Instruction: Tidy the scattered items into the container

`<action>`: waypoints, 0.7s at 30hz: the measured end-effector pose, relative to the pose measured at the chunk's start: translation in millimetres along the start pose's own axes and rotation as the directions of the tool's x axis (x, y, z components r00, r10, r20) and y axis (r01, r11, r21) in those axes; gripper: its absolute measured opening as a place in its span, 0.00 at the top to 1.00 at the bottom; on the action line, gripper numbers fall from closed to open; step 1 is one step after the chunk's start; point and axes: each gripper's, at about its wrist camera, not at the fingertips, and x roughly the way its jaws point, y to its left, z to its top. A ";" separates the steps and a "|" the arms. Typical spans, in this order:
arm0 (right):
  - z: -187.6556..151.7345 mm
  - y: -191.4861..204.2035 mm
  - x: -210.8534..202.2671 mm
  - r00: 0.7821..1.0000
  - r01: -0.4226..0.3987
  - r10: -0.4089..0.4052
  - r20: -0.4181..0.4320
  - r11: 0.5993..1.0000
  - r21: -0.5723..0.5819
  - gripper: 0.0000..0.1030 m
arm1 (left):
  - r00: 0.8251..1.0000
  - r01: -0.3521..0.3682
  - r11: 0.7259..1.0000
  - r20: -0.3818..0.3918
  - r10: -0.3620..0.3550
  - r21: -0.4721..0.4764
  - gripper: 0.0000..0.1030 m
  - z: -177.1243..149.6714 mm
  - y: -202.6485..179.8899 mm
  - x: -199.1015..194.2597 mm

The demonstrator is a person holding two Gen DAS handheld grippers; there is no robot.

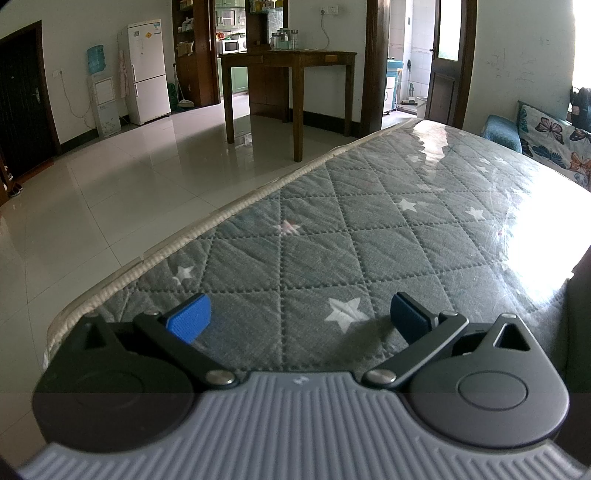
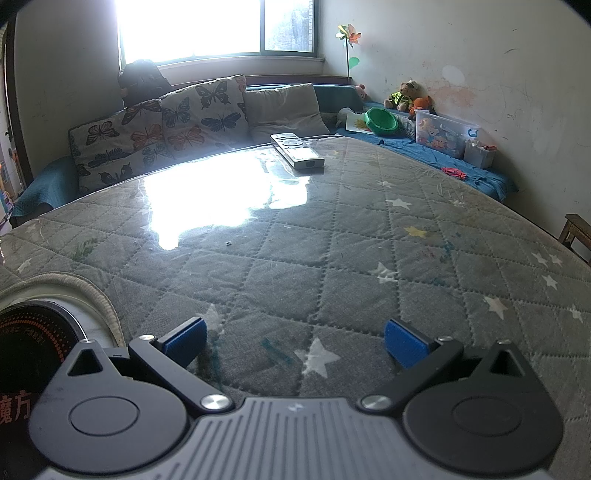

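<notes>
Both cameras sit low over the quilted table (image 1: 332, 236), each looking out along its own claw. The left view faces the fridge (image 1: 146, 74); the right faces the window (image 2: 218, 27). Only the table is shared.

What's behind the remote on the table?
Behind the remote control at the far edge of the table sits a sofa with a plain beige cushion and butterfly cushions. The sofa seat below the table edge is hidden.
</notes>
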 end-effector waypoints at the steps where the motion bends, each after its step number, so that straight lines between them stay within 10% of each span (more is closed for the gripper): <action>1: -0.1 0.2 0.0 1.000 0.000 0.000 0.000 1.000 0.000 0.00 | 1.000 0.000 1.000 0.000 0.000 0.000 0.00 0.0 0.0 0.1; 21: -1.6 5.0 0.9 1.000 0.000 0.000 0.000 1.000 0.000 0.00 | 1.000 0.000 1.000 0.000 0.000 0.000 0.00 -0.1 0.1 0.2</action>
